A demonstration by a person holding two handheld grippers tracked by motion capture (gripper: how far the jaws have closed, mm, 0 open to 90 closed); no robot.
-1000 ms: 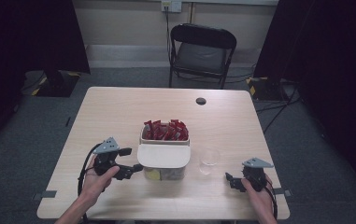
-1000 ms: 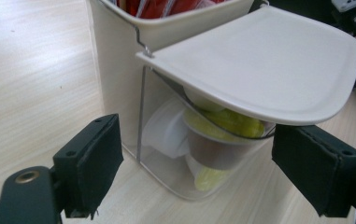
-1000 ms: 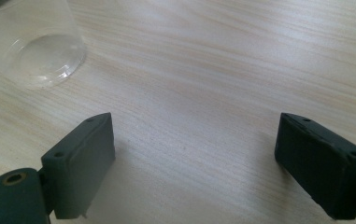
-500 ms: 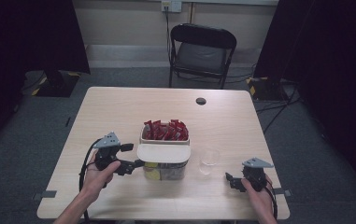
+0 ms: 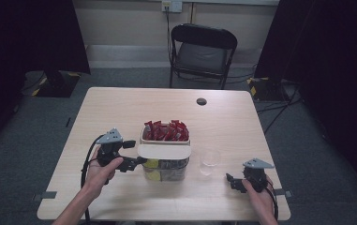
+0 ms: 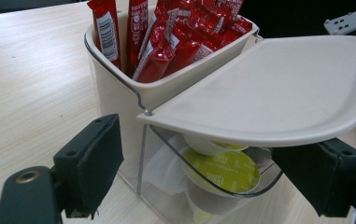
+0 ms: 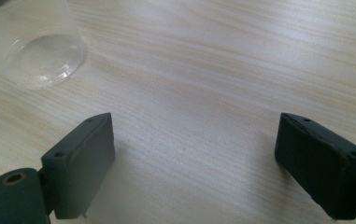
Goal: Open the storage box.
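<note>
— What has changed over the last second?

— My left tool (image 5: 131,153) has slid in toward the container (image 5: 165,165); it was a little way off before, and now its front sits at the container's left side, just under the cream lid (image 5: 164,151). My right tool (image 5: 234,181) has stayed where it was.

— Describe the surface and the room.

— A pale wood surface (image 5: 120,108) on grey carpet, a black folding chair (image 5: 201,52) behind it, dark curtains at both sides. A small dark disc (image 5: 201,101) lies near the far edge, and a clear cup (image 5: 209,161) stands just right of the container.

— What do the close views add?

— My left gripper view shows red sachets (image 6: 175,32) upright in the white back compartment, and green-lidded pods (image 6: 222,169) in the clear front part beneath the tilted lid (image 6: 278,93). My right gripper view shows the cup's base (image 7: 40,46) up close on bare wood grain.

— And your hands?

— My left hand (image 5: 100,169) grips from behind with the forearm angled in; that tool is wide apart, its jaws flanking the container's corner without touching. My right hand (image 5: 259,194) rests near the front edge, its tool likewise spread, holding nothing.
</note>
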